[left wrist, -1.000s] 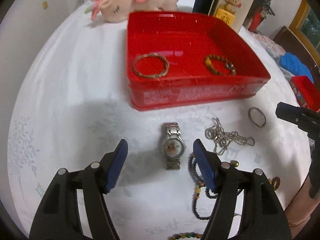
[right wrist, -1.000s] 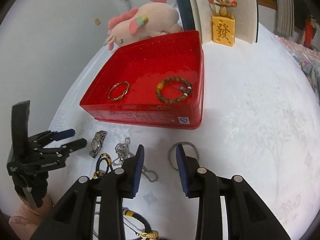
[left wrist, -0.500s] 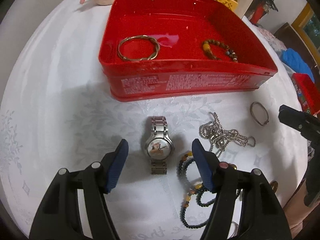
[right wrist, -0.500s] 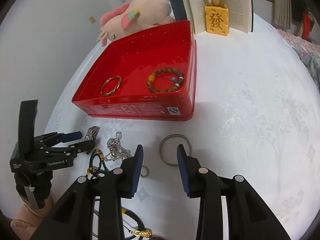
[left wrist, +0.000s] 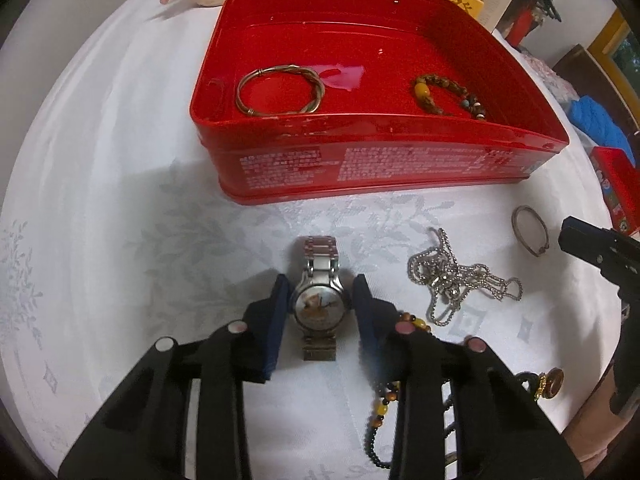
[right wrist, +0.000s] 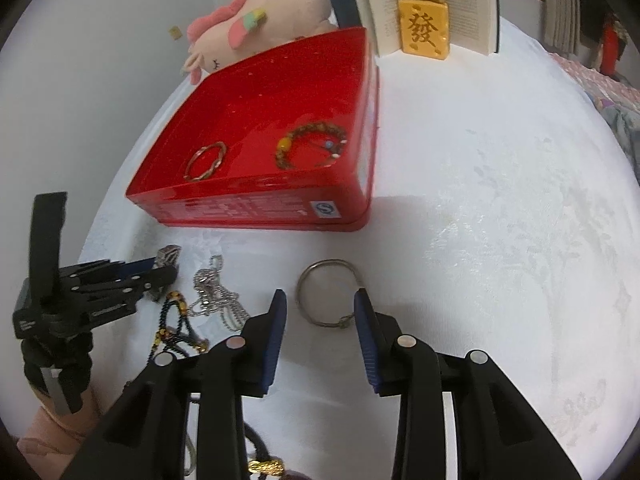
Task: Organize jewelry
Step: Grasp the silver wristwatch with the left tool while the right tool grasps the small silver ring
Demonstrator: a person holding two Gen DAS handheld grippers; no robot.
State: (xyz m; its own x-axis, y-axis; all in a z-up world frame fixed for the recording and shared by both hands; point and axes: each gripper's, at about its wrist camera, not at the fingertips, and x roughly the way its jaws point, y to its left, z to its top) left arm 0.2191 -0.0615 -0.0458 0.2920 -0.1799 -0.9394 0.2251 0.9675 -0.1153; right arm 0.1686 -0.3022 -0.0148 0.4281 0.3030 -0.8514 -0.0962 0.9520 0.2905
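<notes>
A silver wristwatch (left wrist: 320,304) lies on the white tablecloth, and my left gripper (left wrist: 320,300) has closed in around its case, one blue pad at each side. The red tin (left wrist: 372,176) behind it holds a gold bangle (left wrist: 280,90) and a brown bead bracelet (left wrist: 448,94). A silver chain (left wrist: 452,276), a dark bead necklace (left wrist: 384,400) and a thin silver bangle (right wrist: 328,298) lie on the cloth. My right gripper (right wrist: 320,308) is open just in front of the silver bangle, empty. The left gripper (right wrist: 132,276) shows at the left of the right wrist view.
A pink plush toy (right wrist: 264,24), an open book (right wrist: 432,4) and a gold block figurine (right wrist: 424,28) stand behind the tin (right wrist: 260,208). A gold charm on a black cord (right wrist: 264,466) lies near the front edge. White cloth lies to the right.
My left gripper moved forward and down onto the watch and its jaws narrowed around the case. My right gripper advanced toward the silver bangle and stayed open.
</notes>
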